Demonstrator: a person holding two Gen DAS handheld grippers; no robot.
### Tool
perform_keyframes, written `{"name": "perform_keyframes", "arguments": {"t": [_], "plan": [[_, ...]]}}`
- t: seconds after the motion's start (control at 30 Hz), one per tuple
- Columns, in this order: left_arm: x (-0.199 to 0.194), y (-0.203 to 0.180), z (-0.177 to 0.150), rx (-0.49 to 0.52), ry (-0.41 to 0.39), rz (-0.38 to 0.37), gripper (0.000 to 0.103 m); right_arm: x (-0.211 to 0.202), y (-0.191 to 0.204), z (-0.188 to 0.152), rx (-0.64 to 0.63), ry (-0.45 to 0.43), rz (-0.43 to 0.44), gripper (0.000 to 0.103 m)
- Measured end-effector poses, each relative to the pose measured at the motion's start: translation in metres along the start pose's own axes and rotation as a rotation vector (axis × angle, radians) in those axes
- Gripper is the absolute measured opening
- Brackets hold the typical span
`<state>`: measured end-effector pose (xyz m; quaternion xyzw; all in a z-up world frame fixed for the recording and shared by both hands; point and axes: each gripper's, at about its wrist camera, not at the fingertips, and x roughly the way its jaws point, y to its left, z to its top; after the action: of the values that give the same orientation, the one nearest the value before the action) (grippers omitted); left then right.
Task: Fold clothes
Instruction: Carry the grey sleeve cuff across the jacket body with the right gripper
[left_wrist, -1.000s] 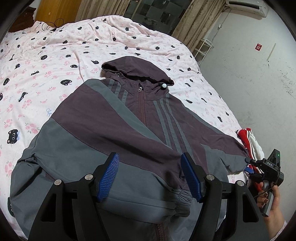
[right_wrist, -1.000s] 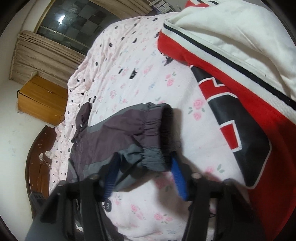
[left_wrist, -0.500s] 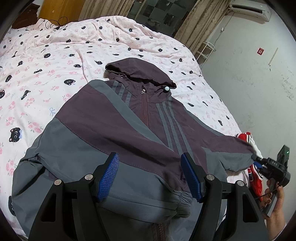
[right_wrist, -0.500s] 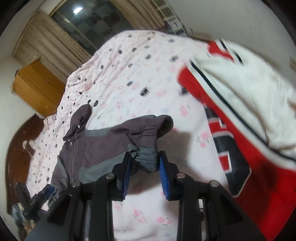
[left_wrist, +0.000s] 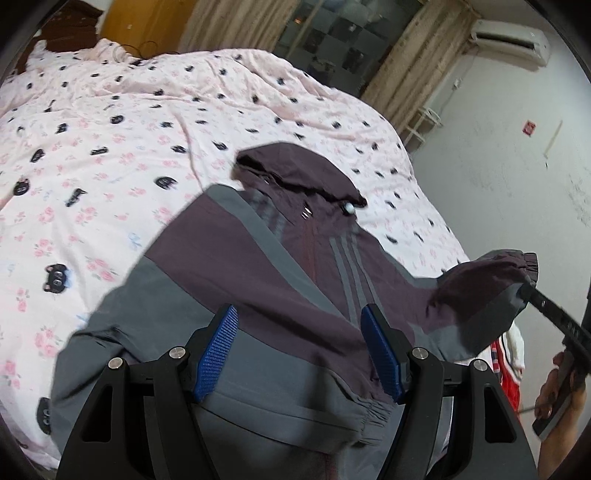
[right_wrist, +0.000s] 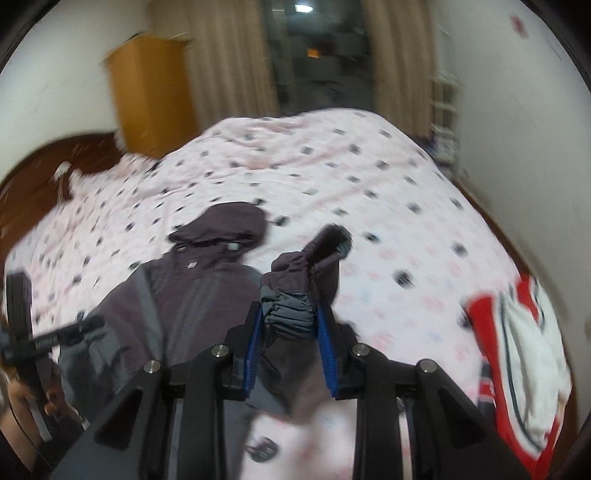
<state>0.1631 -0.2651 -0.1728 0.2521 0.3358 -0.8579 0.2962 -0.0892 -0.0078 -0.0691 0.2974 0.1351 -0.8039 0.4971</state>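
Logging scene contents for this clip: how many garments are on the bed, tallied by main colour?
Purple and grey: 1, the hooded jacket, one sleeve cuff clamped in the right gripper
Red and white: 1, the garment at the right edge of the bed
Total: 2

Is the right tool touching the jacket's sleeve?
Touching. In the right wrist view, the right tool has both blue pads pressed against the sleeve cuff of the jacket, holding it up off the bed.
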Motion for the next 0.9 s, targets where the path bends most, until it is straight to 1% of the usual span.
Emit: {"name": "perform_keyframes", "arguments": {"t": [0.2,0.37,0.47,0.57,0.73,0.8,0.83,0.9], "plan": [[-0.014,0.029,0.011,-0.085,-0.063,0.052,0.064,0.016,0.089,0.006,-0.215,-0.005,0.055,0.029],[-0.020,0.053,0.015,-0.155,-0.096,0.139,0.064,0.039,0.159,-0.006,-0.333,0.023,0.131,0.029],[-0.021,0.065,0.016,-0.196,-0.103,0.165,0.064,0.054,0.195,-0.023,-0.371,0.062,0.192,0.029],[-0.020,0.071,0.016,-0.216,-0.103,0.178,0.064,0.064,0.218,-0.037,-0.385,0.089,0.229,0.029],[-0.019,0.071,0.017,-0.213,-0.098,0.182,0.064,0.079,0.236,-0.060,-0.412,0.142,0.250,0.029],[-0.018,0.071,0.017,-0.211,-0.095,0.176,0.064,0.083,0.239,-0.068,-0.435,0.175,0.269,0.034],[-0.018,0.070,0.017,-0.211,-0.093,0.173,0.064,0.084,0.240,-0.071,-0.439,0.194,0.287,0.034],[-0.017,0.069,0.017,-0.208,-0.090,0.165,0.064,0.085,0.240,-0.074,-0.426,0.228,0.357,0.046]]}}
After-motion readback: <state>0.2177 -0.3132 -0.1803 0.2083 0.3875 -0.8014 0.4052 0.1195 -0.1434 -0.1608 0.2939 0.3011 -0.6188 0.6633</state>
